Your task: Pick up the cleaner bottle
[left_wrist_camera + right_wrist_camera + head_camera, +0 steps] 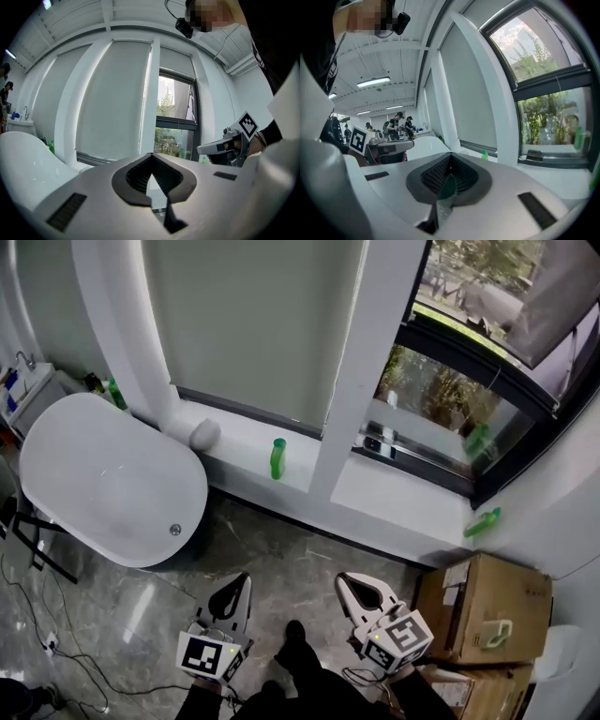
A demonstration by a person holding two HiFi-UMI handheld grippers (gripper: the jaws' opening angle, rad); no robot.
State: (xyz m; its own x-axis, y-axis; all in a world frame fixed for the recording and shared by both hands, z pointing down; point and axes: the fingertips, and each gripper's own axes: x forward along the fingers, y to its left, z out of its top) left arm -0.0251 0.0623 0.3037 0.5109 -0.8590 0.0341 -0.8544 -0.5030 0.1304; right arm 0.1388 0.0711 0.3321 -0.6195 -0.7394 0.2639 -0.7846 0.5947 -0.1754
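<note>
A green cleaner bottle (pixel 277 457) stands upright on the white windowsill (pixel 375 488), beside the window's white post. Its cap (pixel 484 154) peeks over the jaws in the right gripper view. Both grippers are low over the marble floor, well short of the sill. My left gripper (pixel 235 592) (pixel 152 157) is shut with nothing in it. My right gripper (pixel 361 592) (pixel 450 155) also has its tips together and holds nothing. Each gripper shows in the other's view: the right gripper (pixel 224 146) and the left gripper (pixel 389 146).
A white bathtub (pixel 103 479) fills the left, with a green bottle (pixel 114 393) behind it. Another green bottle (pixel 483 522) lies at the sill's right end. Cardboard boxes (pixel 483 601) stand at right. Cables (pixel 56 643) trail on the floor at left. A grey rounded object (pixel 203 433) rests on the sill.
</note>
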